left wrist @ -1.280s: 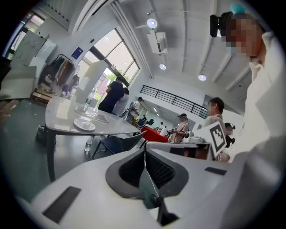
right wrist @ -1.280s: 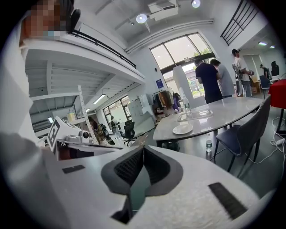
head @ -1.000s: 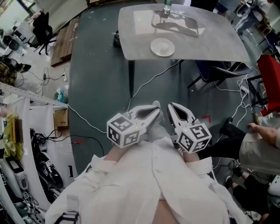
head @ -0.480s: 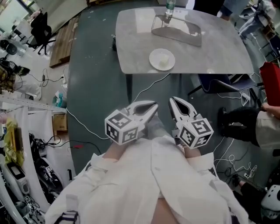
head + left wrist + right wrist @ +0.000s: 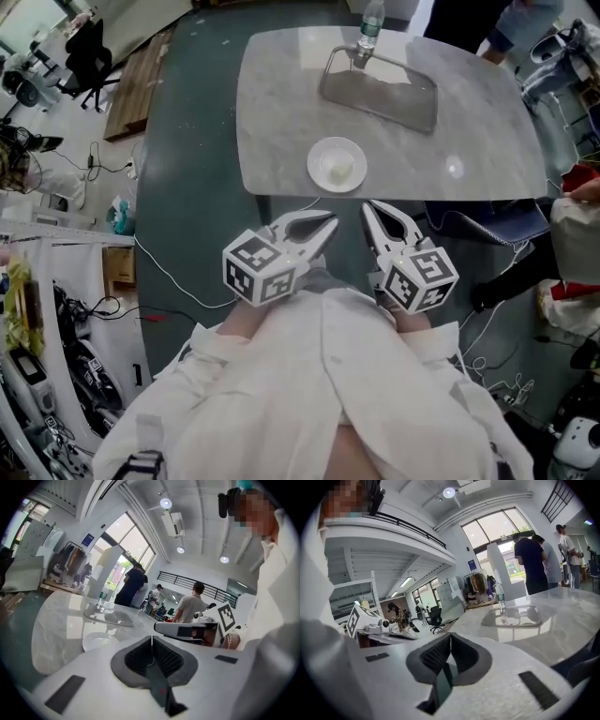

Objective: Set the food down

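A white plate sits near the front edge of the marble table, with a small pale lump on it that I cannot make out. Both grippers hang just short of that edge, close to my chest. My left gripper is shut with nothing in it, its tips pointing at the table. Beside it my right gripper is also shut and holds nothing. The left gripper view shows the plate low on the left. No food is held by either gripper.
A grey tray lies further back on the table with a clear bottle at its far end. Cables trail over the floor. A person's legs and bags stand at the right. People stand beyond the table.
The table and plate have come nearer in the head view, now just ahead of the gripper tips. Both grippers stay shut and side by side.
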The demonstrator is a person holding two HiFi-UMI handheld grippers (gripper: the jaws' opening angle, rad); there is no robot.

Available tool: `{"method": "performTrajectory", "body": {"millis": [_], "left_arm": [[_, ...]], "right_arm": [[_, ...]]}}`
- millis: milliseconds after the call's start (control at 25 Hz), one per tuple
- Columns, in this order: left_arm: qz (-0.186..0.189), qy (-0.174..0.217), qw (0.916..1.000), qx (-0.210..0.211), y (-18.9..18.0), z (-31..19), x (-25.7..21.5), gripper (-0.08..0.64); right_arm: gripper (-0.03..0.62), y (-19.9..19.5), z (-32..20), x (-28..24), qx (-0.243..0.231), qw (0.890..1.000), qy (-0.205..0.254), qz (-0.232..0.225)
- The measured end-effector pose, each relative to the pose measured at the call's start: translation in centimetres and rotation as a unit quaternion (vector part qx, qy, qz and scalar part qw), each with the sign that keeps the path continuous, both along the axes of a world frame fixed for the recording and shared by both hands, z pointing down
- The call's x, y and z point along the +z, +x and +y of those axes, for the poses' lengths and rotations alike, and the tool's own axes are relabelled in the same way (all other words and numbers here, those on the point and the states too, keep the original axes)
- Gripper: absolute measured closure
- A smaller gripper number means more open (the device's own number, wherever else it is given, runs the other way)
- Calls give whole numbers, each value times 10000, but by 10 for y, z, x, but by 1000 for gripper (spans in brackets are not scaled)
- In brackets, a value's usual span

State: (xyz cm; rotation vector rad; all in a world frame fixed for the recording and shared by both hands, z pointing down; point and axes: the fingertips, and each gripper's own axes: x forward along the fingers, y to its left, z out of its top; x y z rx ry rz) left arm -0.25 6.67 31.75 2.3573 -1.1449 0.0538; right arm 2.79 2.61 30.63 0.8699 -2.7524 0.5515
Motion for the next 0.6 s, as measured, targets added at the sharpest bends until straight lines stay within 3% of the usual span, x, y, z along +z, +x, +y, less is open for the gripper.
{"method": "performTrajectory", "body": {"millis": [280, 600], "left_arm": [[-17, -34, 9995, -298, -8, -45, 2, 539], [-54, -166, 9996, -225, -7, -63, 14, 538]], "right_arm": [[589, -13, -48, -2, -342, 9994, 41, 12], [589, -16, -65, 13, -368, 9993, -96, 37]]}}
